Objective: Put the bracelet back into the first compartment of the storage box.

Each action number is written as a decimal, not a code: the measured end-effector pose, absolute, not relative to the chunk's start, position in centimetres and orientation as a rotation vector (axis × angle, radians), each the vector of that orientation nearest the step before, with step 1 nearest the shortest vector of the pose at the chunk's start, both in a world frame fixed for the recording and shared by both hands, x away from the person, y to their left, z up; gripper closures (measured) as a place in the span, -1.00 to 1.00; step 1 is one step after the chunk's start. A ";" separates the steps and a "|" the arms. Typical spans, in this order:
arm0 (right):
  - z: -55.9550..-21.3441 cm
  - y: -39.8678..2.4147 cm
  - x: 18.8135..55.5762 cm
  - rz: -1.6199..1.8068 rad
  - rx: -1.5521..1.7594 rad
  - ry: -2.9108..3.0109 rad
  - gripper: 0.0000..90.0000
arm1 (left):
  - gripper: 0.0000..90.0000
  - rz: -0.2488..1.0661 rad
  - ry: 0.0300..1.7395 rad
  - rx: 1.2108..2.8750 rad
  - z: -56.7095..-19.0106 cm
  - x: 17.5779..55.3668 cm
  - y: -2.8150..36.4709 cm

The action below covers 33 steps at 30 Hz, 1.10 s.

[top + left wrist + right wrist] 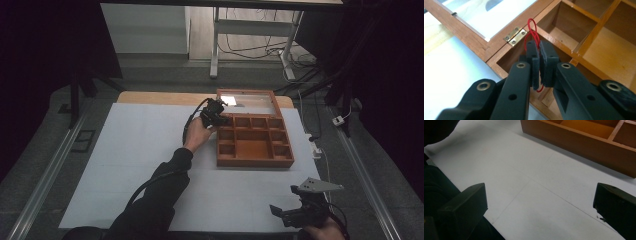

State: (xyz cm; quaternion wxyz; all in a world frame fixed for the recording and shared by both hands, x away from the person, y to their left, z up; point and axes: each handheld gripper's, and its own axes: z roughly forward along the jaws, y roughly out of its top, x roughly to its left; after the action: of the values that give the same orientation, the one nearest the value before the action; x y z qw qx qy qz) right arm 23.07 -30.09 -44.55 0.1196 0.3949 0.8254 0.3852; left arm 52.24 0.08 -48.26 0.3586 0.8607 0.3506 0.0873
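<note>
A thin red cord loop [532, 30] is held pinched between the closed jaws of the left hand-held gripper [538, 67], above the far-left corner compartment of the open brown wooden compartment box [255, 161], near a brass hinge [515, 36]. It is judged that the cord is picked up already and only its release into the compartment is left. The right hand-held gripper [281, 214] is kept wide and empty, well apart. The surface [135, 150] is covered with pale sheet; grey floor and metal desk legs [215, 50] are seen behind.
</note>
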 end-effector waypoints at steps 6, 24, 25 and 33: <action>-44.6 -30.1 23.1 1.126 1.153 2.413 -1.00 | 0.91 0.206 0.931 2.243 -49.0 52.4 -0.3; -44.5 -30.1 23.0 1.131 1.150 2.415 -1.00 | 0.81 0.180 0.983 2.285 -49.8 52.7 -0.9; -44.5 -30.1 23.1 1.131 1.150 2.415 -1.00 | 0.78 0.182 0.982 2.281 -49.6 52.6 -0.9; -44.5 -30.1 23.1 1.131 1.150 2.415 -1.00 | 0.61 0.196 0.970 2.262 -48.1 52.4 -0.1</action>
State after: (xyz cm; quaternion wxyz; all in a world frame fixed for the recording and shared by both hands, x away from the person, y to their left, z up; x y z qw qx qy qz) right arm 23.06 -30.11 -44.55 0.1182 0.3933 0.8257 0.3867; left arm 52.42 -0.15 -48.13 0.3299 0.8649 0.3709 0.0749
